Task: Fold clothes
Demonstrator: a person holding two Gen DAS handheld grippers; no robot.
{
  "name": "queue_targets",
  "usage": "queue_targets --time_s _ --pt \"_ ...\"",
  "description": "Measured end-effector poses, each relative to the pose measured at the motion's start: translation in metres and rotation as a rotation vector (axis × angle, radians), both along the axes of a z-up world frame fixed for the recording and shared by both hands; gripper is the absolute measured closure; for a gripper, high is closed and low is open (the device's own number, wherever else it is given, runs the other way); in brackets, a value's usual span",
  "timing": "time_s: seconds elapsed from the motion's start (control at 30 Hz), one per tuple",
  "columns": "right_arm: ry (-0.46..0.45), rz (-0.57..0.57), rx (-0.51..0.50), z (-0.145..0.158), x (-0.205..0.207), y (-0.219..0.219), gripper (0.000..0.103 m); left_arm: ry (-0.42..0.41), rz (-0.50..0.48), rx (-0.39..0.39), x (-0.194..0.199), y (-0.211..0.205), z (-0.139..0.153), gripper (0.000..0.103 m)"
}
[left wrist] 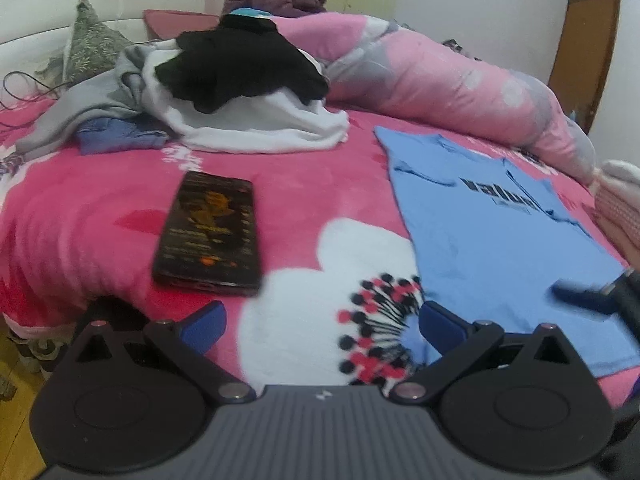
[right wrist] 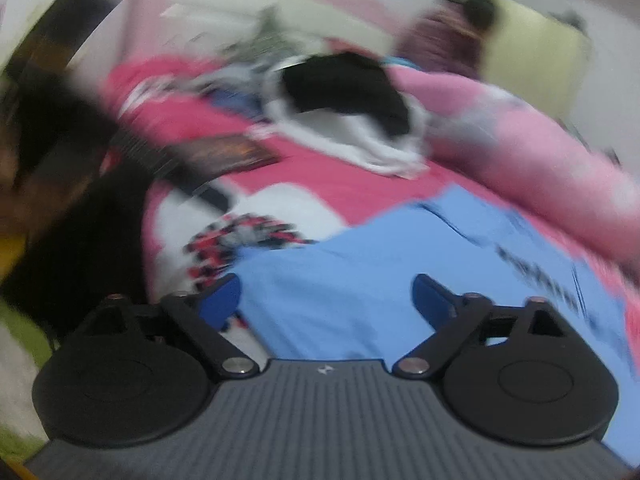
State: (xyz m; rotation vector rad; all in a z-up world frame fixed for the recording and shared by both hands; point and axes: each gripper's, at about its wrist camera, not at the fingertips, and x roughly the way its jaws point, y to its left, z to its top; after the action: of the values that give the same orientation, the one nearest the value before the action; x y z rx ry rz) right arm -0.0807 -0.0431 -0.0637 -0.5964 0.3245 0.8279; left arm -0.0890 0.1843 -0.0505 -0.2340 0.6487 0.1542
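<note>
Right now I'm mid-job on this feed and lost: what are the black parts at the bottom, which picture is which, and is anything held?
Those black parts are handheld grippers; a camera sits on each, looking along its blue-tipped fingers. One picture is from the left gripper, the other, blurred, from the right gripper. Both have their jaws open and hold nothing. On the pink flowered blanket lie a flat light-blue T-shirt, a phone, and a heap of unfolded clothes. In the left view the right gripper's tip shows over the shirt's hem.

One blue T-shirt [left wrist: 500,240], one phone [left wrist: 208,232], one heap of unfolded clothes [left wrist: 224,92], one rolled pink duvet [left wrist: 460,80], one patterned pillow [left wrist: 90,46]
</note>
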Motion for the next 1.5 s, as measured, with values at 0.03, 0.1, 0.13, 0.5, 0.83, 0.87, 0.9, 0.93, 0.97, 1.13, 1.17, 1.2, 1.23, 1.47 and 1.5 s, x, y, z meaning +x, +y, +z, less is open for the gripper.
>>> queue_targets --time_s 0.03,0.1,0.13,0.5,0.83,0.87,0.9,0.93,0.97,1.13,1.17,1.2,1.23,1.47,1.5 --pt "-0.021 0.039 -0.047 -0.005 -0.005 0.011 0.034 -0.007 0.003 -0.002 -0.001 0.003 0.001 0.000" --pt "-0.046 0.076 -0.113 -0.014 -0.010 0.023 0.047 -0.023 0.005 -0.009 -0.002 0.007 0.003 0.001" --pt "-0.058 0.093 -0.144 -0.019 -0.012 0.029 0.050 -0.028 0.004 -0.018 -0.002 0.009 0.003 0.002" --pt "0.054 0.011 -0.027 -0.008 0.006 0.023 0.098 -0.078 -0.078 -0.283 0.006 0.028 -0.003 0.011" --pt "0.079 -0.010 0.156 0.006 0.008 0.007 0.098 0.040 -0.241 -0.723 0.056 0.030 -0.028 0.004" --pt "0.078 -0.008 0.159 0.006 0.007 0.007 0.098 0.055 -0.248 -0.736 0.062 0.028 -0.031 0.004" --pt "0.078 -0.008 0.161 0.006 0.008 0.006 0.098 0.075 -0.253 -0.741 0.067 0.025 -0.033 0.005" --pt "0.079 -0.010 0.163 0.006 0.008 0.006 0.098 0.096 -0.257 -0.742 0.072 0.022 -0.035 0.005" --pt "0.080 -0.013 0.165 0.006 0.007 0.005 0.098 0.116 -0.266 -0.743 0.077 0.019 -0.038 0.007" --pt "0.078 -0.014 0.183 0.006 0.010 0.001 0.098 0.166 -0.311 -0.741 0.093 0.004 -0.043 0.023" --pt "0.078 -0.014 0.186 0.006 0.011 0.000 0.098 0.175 -0.319 -0.738 0.095 0.002 -0.044 0.025" --pt "0.078 -0.012 0.189 0.005 0.012 0.000 0.098 0.183 -0.324 -0.736 0.098 0.000 -0.045 0.030" --pt "0.079 -0.011 0.192 0.005 0.012 0.000 0.098 0.192 -0.327 -0.736 0.100 -0.001 -0.045 0.035" --pt "0.083 0.007 0.220 0.005 0.015 -0.012 0.096 0.233 -0.340 -0.690 0.111 -0.013 -0.050 0.063" --pt "0.086 0.012 0.223 0.005 0.015 -0.015 0.095 0.238 -0.344 -0.672 0.112 -0.015 -0.050 0.068"
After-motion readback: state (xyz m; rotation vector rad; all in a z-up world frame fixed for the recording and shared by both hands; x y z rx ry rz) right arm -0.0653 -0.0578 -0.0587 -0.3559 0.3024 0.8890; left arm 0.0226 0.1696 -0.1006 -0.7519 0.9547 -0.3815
